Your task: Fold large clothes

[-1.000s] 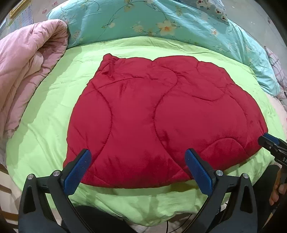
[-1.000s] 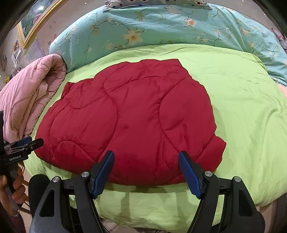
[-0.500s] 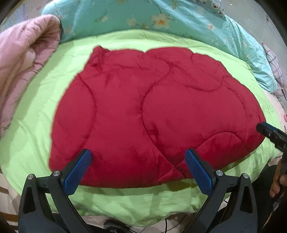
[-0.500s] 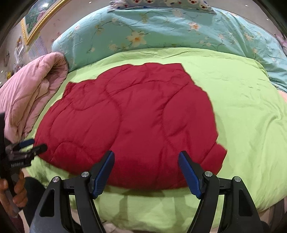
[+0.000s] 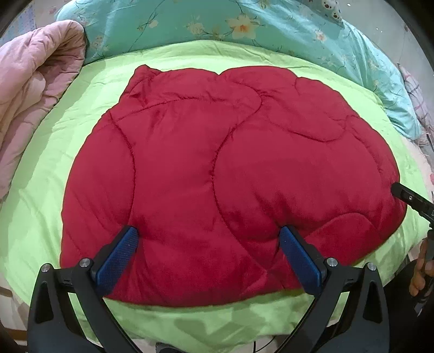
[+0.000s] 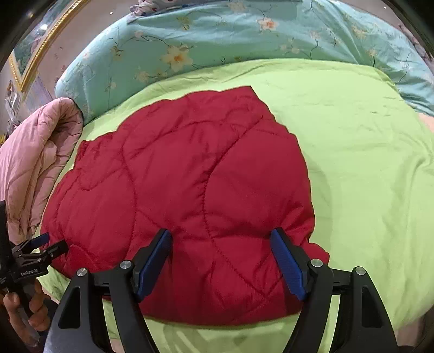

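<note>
A red quilted padded garment (image 5: 217, 176) lies folded flat on the green bedcover (image 5: 67, 135); it also shows in the right wrist view (image 6: 190, 195). My left gripper (image 5: 208, 258) is open, its blue pads over the garment's near edge, empty. My right gripper (image 6: 221, 262) is open over the garment's near right corner, empty. The right gripper's tip shows at the right edge of the left wrist view (image 5: 412, 199); the left gripper shows at the left edge of the right wrist view (image 6: 40, 249).
A pink quilt (image 5: 29, 89) is bunched at the left. A teal floral duvet (image 5: 244, 24) lies across the back of the bed. Bare green bedcover (image 6: 366, 163) spreads to the garment's right. The bed's near edge runs just below both grippers.
Both grippers have moved forward and lower over the garment's near edge. The garment has not shifted. Both stay open.
</note>
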